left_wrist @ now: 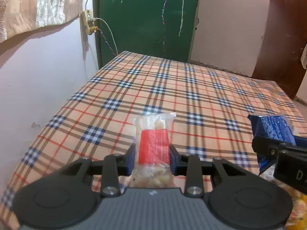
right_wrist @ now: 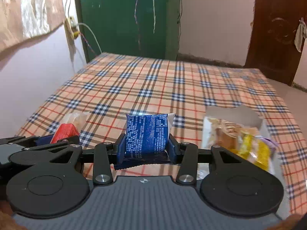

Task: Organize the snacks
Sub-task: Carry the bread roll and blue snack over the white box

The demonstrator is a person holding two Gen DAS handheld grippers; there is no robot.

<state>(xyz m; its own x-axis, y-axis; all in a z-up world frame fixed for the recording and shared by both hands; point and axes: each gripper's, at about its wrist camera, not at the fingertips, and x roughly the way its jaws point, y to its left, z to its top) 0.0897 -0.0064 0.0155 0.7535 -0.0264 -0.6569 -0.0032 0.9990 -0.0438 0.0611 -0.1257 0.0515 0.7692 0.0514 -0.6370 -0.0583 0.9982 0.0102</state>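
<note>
My left gripper [left_wrist: 152, 153] is shut on a clear snack packet with a red label [left_wrist: 154, 147], held above the checked bedsheet [left_wrist: 134, 88]. In the right wrist view that red-label packet [right_wrist: 66, 129] and the left gripper [right_wrist: 57, 140] appear at the left. My right gripper [right_wrist: 147, 149] is shut on a blue snack packet [right_wrist: 148, 134] with white print, also lifted off the sheet. The blue packet [left_wrist: 276, 130] and the right gripper's finger [left_wrist: 262, 145] show at the right edge of the left wrist view.
A white open box [right_wrist: 236, 115] holding several yellow and clear snack packets [right_wrist: 249, 143] stands on the bedsheet [right_wrist: 153, 80] at the right. A green cabinet [left_wrist: 145, 17], a wall socket with cables [left_wrist: 88, 22] and a brown door [right_wrist: 278, 28] lie beyond the bed.
</note>
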